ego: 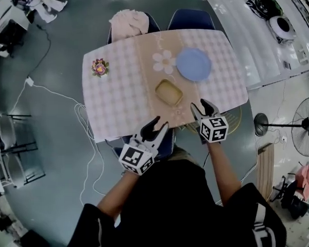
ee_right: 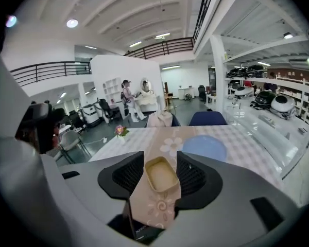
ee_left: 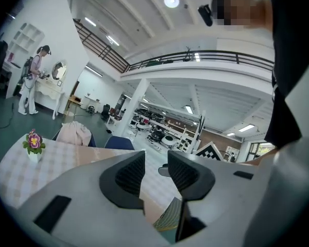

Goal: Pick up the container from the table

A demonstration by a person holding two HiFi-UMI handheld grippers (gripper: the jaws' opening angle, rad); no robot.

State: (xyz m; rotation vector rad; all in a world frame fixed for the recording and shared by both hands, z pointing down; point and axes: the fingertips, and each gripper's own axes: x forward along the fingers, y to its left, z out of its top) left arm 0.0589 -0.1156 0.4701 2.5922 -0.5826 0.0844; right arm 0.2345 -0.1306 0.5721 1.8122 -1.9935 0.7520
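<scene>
A small yellow rectangular container [ego: 169, 92] sits open on the brown runner in the middle of the table [ego: 118, 96]. In the right gripper view the container [ee_right: 161, 174] lies on the table beyond the open jaws, framed in the gap between them. My right gripper [ego: 204, 107] hovers over the table's near edge, just right of the container, open and empty. At the near edge to the left my left gripper [ego: 158, 126] stands open and empty too, seen in its own view as my left gripper [ee_left: 155, 173] pointing across the table.
A blue plate [ego: 193, 64] lies right of the container beyond a flower print. A small flower pot [ego: 100, 67] stands at the table's left. Two chairs [ego: 190, 18] are at the far side, one draped with pink cloth [ego: 129, 22]. A standing fan [ego: 305, 125] is at right.
</scene>
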